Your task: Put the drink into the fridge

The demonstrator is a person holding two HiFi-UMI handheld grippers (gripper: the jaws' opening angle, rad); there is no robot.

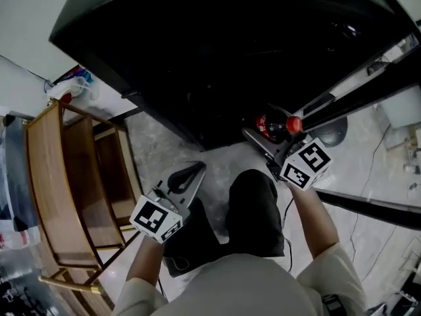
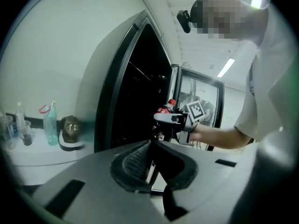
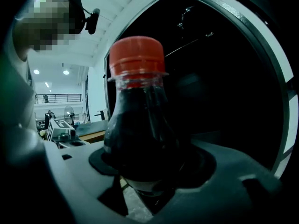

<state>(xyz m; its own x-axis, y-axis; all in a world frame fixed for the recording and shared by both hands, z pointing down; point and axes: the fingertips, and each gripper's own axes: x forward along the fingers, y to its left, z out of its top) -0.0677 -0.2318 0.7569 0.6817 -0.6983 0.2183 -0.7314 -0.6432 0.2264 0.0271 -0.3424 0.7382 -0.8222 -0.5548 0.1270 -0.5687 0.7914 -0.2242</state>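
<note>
I am facing the big dark fridge (image 1: 197, 64), which seems to be standing open, but the drink is not yet going onto a shelf: the cola bottle (image 3: 140, 129) is hovering upright just before the black interior. My right gripper (image 1: 268, 137) is clasping it, jaws spread wide around its belly. My left gripper (image 1: 189, 176) is hanging lower, jaws pressed together on nothing.

Fridge (image 1: 197, 58) interior: solid black in head view and right gripper view, so shelves and contents cannot be resolved. Bottle (image 3: 140, 120): base hidden between the jaws of the right gripper (image 3: 149, 181). In head view only its red cap (image 1: 294, 124) and a scrap of label clear that gripper, print too small to read. Left gripper view, left edge: containers (image 2: 28, 127) on the desk (image 2: 42, 153) too blurred to identify.
</note>
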